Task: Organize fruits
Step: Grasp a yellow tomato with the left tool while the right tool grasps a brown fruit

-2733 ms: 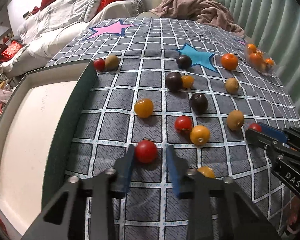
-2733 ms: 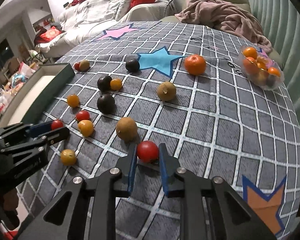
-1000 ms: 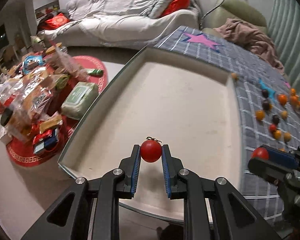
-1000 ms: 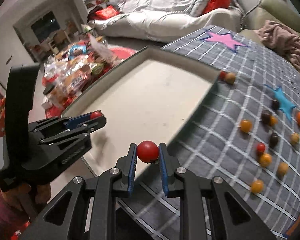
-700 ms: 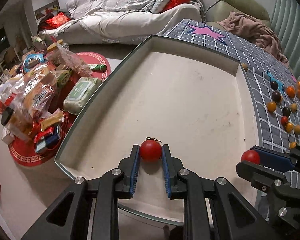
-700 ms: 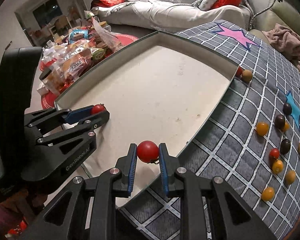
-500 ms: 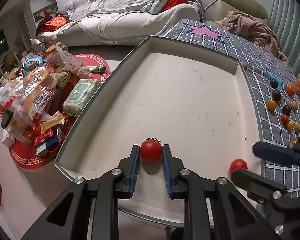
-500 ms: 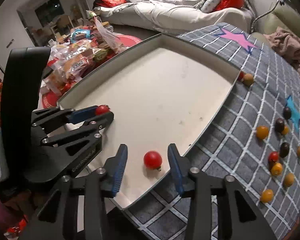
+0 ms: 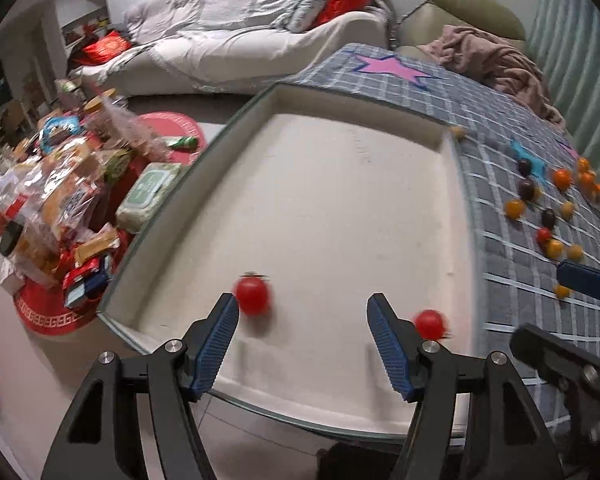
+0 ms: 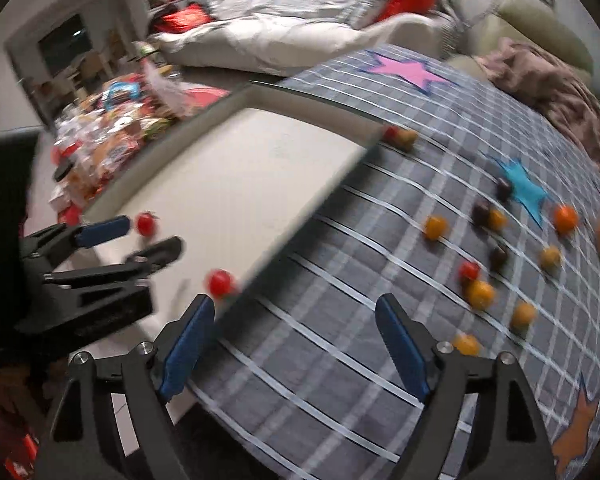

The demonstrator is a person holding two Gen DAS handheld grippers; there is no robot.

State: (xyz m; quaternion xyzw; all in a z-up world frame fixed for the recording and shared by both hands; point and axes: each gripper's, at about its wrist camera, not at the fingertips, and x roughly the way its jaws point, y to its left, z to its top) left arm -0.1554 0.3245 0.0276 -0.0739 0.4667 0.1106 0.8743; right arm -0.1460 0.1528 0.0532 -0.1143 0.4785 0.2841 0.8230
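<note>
Both grippers have just been opening: the left gripper (image 9: 302,340) and right gripper (image 10: 296,344) now gape wide with nothing between them. Their two red tomatoes (image 9: 253,296) (image 9: 431,322) lie released near the tray's (image 9: 236,128) near edge; many fruits (image 10: 480,294) wait on the checked cloth.

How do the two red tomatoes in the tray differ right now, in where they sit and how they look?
The left tomato lies toward the tray's outer corner, just off the left gripper's left finger; the right tomato lies near the wall next to the checked cloth, outside that gripper's right finger. The left tomato shows a dark stem on top; no stem shows on the right one. Both are small, round, red, blurred and released, with both grippers' jaws having just opened.
</note>
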